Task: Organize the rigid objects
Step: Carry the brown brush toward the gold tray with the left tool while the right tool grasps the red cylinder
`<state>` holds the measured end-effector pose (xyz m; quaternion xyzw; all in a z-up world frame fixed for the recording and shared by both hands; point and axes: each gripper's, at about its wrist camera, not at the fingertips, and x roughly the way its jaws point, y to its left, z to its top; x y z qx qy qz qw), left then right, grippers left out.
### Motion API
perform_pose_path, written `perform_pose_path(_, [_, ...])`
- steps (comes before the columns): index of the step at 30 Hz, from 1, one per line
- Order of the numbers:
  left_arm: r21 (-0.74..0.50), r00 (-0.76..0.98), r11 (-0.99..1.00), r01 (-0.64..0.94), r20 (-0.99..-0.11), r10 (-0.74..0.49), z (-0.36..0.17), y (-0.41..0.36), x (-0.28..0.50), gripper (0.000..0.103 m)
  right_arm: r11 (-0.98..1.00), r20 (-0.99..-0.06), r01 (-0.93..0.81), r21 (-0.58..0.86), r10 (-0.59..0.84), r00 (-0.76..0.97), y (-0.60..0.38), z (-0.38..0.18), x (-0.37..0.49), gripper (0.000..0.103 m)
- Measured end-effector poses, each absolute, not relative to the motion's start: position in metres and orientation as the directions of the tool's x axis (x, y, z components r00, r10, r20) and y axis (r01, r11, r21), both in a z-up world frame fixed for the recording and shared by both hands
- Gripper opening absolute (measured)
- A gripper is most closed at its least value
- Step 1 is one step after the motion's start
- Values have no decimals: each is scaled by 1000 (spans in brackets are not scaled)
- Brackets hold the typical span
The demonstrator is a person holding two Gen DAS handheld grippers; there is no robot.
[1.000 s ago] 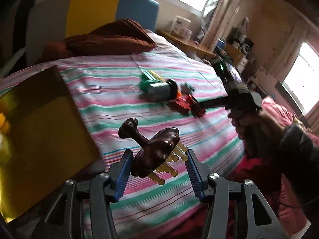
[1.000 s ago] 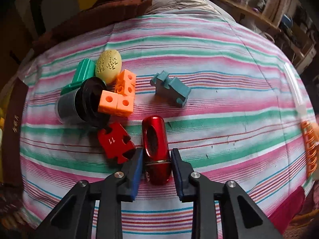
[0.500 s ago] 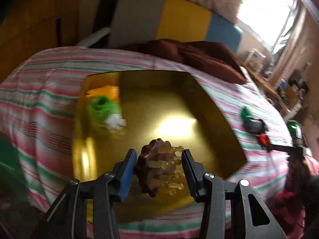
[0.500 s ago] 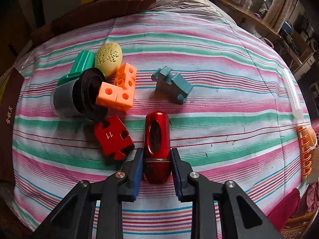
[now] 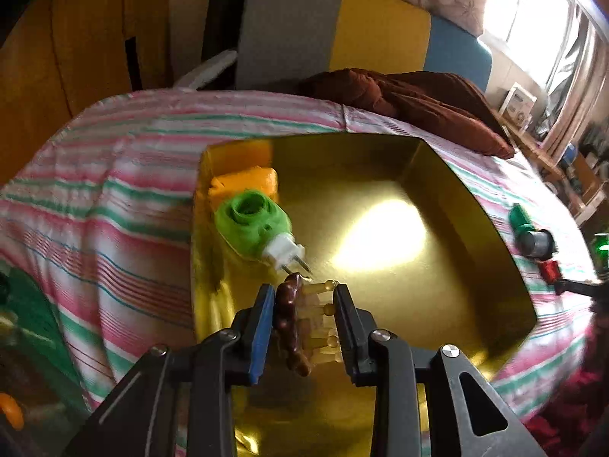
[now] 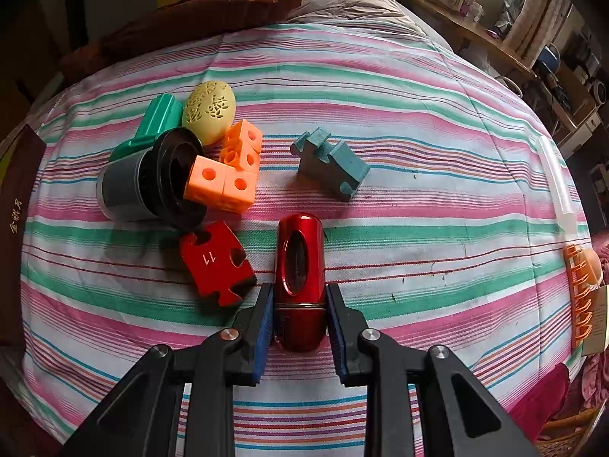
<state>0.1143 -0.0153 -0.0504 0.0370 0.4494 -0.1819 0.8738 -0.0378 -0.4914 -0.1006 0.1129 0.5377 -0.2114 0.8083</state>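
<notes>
My left gripper (image 5: pixel 303 297) is shut on a brown hairbrush (image 5: pixel 290 320) with yellow bristles and holds it over the near part of a gold tray (image 5: pixel 475 205). A green plug-in device (image 5: pixel 253 226) and an orange block (image 5: pixel 243 182) lie in the tray's left side. My right gripper (image 6: pixel 299 297) is shut on a red metallic capsule (image 6: pixel 300 270) that rests on the striped bedspread. Beside it lie a red puzzle piece (image 6: pixel 217 262), a black-and-grey cylinder (image 6: pixel 152 182), orange cubes (image 6: pixel 232 167), a yellow egg (image 6: pixel 208 110), a green piece (image 6: pixel 156 122) and a teal puzzle block (image 6: pixel 331 163).
A brown blanket (image 5: pixel 411 99) lies at the head of the bed. An orange hair clip (image 6: pixel 580 289) and a clear tube (image 6: pixel 555 186) lie near the bed's right edge. A shelf with clutter stands at the far right (image 6: pixel 495 38).
My left gripper has swung from the toy pile to over the gold tray, carrying the hairbrush, and has come lower and closer to the tray. My right gripper has stayed around the red capsule.
</notes>
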Motion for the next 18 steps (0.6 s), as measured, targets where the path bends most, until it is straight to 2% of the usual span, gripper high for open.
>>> perform_pose_path(2, [-63, 555, 937, 344, -791, -257, -50, -14, 121, 32, 886, -916, 461, -50, -225, 331, -491, -101, -38, 26])
perform_pose_path(10, [-66, 569, 937, 344, -779, -264, -52, -11, 139, 32, 885, -916, 462, -51, -226, 332, -490, -101, -38, 26])
perform_pose_path(16, [-93, 553, 942, 324, -789, -268, -56, -4, 129, 42, 885, -916, 463, -49, -224, 332, -490, -101, -38, 26])
perform_pose_path(18, [-109, 554, 942, 316, -785, -277, -55, -1, 126, 50, 885, -916, 463, -49, -224, 332, -490, -101, -38, 26])
